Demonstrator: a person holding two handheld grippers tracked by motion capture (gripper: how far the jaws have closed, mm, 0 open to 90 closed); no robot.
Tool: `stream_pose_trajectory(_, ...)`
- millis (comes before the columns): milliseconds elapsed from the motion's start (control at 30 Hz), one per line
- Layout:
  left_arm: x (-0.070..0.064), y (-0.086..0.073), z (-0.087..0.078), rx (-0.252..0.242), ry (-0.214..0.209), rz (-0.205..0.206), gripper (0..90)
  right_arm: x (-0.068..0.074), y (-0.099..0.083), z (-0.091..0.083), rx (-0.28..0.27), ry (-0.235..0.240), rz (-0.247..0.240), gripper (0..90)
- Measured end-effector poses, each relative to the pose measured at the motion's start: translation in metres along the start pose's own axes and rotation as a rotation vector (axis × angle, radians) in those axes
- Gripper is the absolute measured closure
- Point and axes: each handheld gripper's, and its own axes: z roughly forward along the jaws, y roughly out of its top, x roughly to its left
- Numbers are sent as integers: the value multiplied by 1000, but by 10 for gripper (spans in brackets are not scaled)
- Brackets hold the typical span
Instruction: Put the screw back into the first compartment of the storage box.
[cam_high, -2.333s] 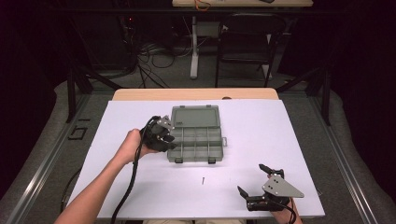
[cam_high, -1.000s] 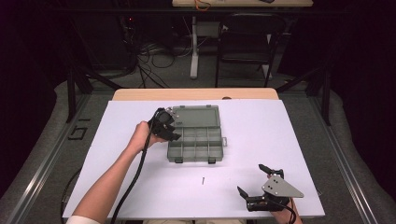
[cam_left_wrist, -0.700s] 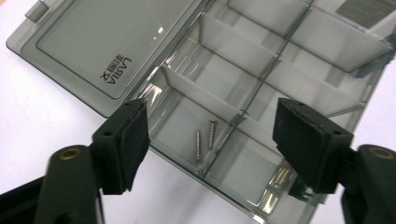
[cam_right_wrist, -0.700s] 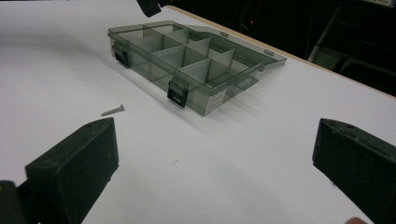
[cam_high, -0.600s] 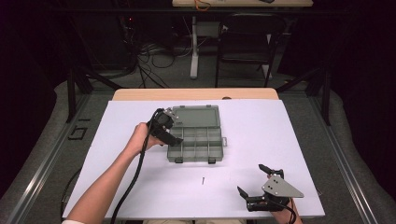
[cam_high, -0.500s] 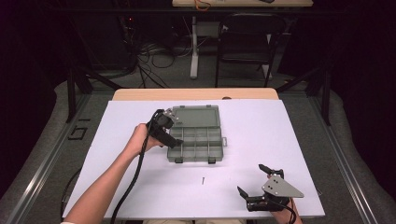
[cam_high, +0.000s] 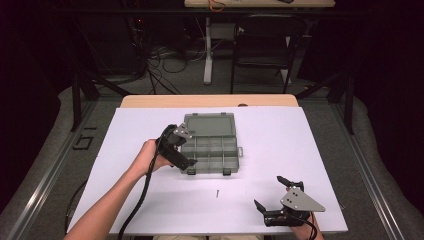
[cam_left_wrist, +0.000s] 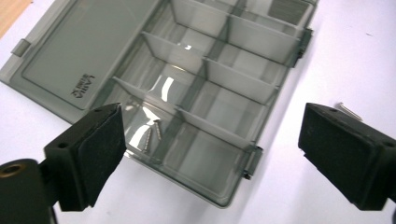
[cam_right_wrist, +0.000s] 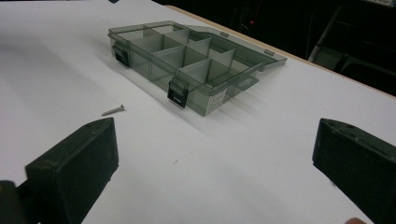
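A smoky grey compartment box (cam_high: 216, 151) lies open mid-table, its lid (cam_high: 209, 125) flat on the far side. My left gripper (cam_high: 189, 148) hovers over the box's left edge, open and holding nothing. In the left gripper view its jaws (cam_left_wrist: 215, 140) straddle the box (cam_left_wrist: 219, 84), and two screws (cam_left_wrist: 153, 134) lie in one near compartment. A loose screw (cam_high: 218, 193) lies on the white table in front of the box, also seen as a screw (cam_left_wrist: 349, 111) and a screw (cam_right_wrist: 113, 110). My right gripper (cam_high: 267, 191) rests open near the front right edge, facing the box (cam_right_wrist: 187, 65).
The white table top (cam_high: 310, 150) has a wooden strip (cam_high: 210, 101) along its far edge. Beyond the table are a chair, cables and dark floor. The box's two front latches (cam_right_wrist: 177, 97) hang open.
The left gripper went from the box's left side up over the box, then drew back slightly toward the near side. The right gripper stayed put.
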Motion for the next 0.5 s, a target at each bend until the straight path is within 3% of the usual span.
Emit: stream_pose_trajectory(500, -25, -7, 4, -8, -14, 48, 19, 1, 0, 1, -42, -8, 11, 0)
